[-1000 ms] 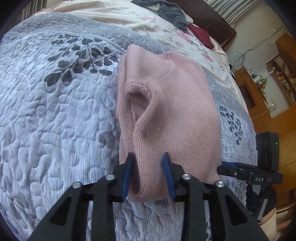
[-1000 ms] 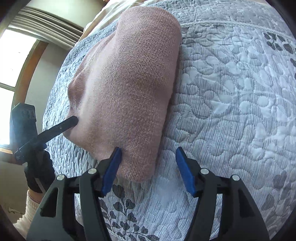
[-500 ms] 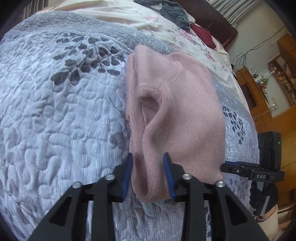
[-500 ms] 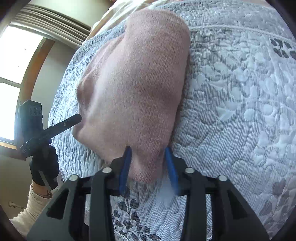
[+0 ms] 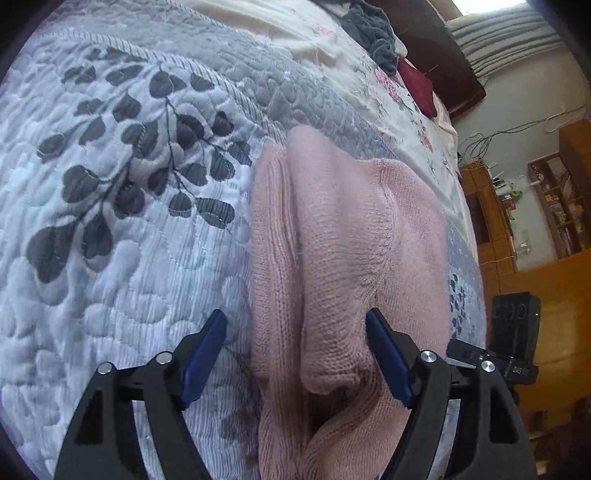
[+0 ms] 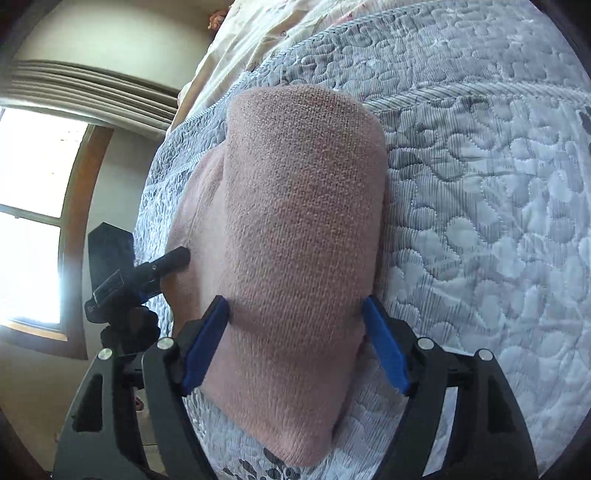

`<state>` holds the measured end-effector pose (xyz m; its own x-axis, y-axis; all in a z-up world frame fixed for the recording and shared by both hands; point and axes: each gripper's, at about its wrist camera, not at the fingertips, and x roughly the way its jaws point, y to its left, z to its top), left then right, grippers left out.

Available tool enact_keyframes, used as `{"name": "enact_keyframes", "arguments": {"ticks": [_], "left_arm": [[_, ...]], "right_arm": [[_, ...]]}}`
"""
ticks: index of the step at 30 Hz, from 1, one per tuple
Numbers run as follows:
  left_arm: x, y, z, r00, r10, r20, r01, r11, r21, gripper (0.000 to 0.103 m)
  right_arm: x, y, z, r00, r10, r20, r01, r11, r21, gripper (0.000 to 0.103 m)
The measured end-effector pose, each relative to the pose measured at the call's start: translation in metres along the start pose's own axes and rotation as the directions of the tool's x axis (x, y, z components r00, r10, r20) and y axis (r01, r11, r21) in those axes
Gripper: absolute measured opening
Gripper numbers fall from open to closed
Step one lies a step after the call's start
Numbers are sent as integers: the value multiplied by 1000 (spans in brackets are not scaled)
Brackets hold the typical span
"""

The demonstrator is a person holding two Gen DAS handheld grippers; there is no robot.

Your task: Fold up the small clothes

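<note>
Nearest to us in the left wrist view, our left gripper (image 5: 295,360) stands with its blue-padded jaws wide apart, straddling the near end of the pink knitted garment (image 5: 343,258); the right pad touches or nearly touches the knit, the left pad is clear of it over the bedspread, so nothing is pinched. In the right wrist view our right gripper (image 6: 295,345) likewise has its jaws spread, one blue pad on each side of the pink knitted garment (image 6: 295,229); both pads sit at the cloth's edges, and we cannot tell whether they press it. The garment lies folded into a long, narrow bundle on the grey quilted bedspread (image 5: 129,240), its near end beneath our fingers and its length running away from us; from the left we see a ribbed edge along its left side and a seam down its middle, from the right a smooth rounded top layer. Beside the bundle, dark leaf prints mark the quilt. Each camera catches the other gripper at the garment's far side. Farther off, a cream floral sheet (image 5: 369,66) covers the bed beyond the quilt, with a dark grey cloth (image 5: 373,33) and a dark red cloth (image 5: 417,86) lying on it; past those stand wooden shelves (image 5: 554,206), and in the right view a bright window (image 6: 29,221).
</note>
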<state>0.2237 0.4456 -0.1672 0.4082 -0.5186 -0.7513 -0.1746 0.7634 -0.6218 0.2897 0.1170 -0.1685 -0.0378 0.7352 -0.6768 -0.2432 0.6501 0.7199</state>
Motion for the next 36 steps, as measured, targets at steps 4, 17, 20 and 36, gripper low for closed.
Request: {"name": "enact_keyframes", "arguments": {"ticks": [4,17,20,36], "left_arm": [[18,-5,4,995,-94,-36,95,995,20,84],[10,-38,-19,981,-192,-5,191,978,87,49],[0,-63,-38,968,-250,-4,249,962,113,49],[50,-224,-199,946,-285,-156,317,913,256,49]], "right_arm": [[15,-3,6,1000,28,5,-28,1000,7,91],[-9,4,-3,995,84,47,-83,996,-19,51],[-44,8,-20,994,95,59,-92,995,-49,50],[-223,-70,-195,995,-37,88,37,999,-3,50]]}}
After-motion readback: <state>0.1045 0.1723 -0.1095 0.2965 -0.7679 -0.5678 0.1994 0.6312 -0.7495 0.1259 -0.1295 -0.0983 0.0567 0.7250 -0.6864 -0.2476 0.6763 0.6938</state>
